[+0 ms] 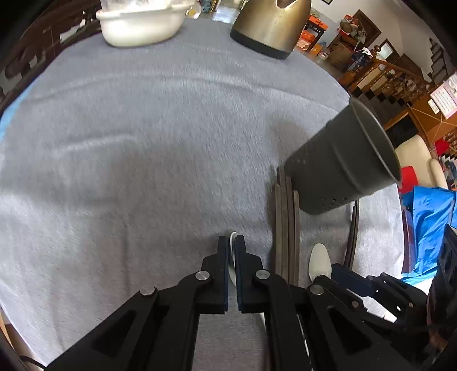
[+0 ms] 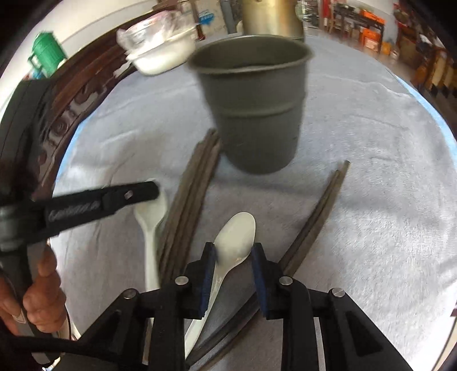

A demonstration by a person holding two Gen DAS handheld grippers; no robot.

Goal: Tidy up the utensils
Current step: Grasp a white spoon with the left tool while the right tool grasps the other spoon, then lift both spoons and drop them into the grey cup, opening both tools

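Left gripper (image 1: 232, 242) black, two-finger, blue pads, jaws nearly together and pinched on the bowl end of a white plastic spoon (image 1: 232, 256); a thin white sliver shows between the pads in the left wrist view. From the right wrist view this gripper (image 2: 154, 191) reaches in from the left, tip over the bowl of that same spoon (image 2: 150, 228), which lies flat on the grey cloth-covered table (image 2: 371, 214), handle running toward the camera. A hand (image 2: 40, 302) grips the tool's handle at lower left.

Right gripper (image 2: 232, 251) partly open, pads straddling a second white plastic spoon (image 2: 237, 234). Left pad is at the spoon's edge; right pad shows a small gap, so contact is not clear. Spoon lies on the cloth, bowl pointing away, toward the cup.

Dark grey metal utensil cup with perforated lower wall (image 2: 254, 108) stands upright on the cloth just beyond both spoons, nothing visible inside it. Bundle of dark brown chopsticks (image 2: 188, 205) lies between the two spoons, far ends at the cup's base. A second pair of dark chopsticks (image 2: 322, 211) lies right of the second spoon, angled out to the right.

Far edge of table: white plastic bowl (image 1: 140, 24) and brass-coloured metal kettle with black base (image 1: 268, 28).
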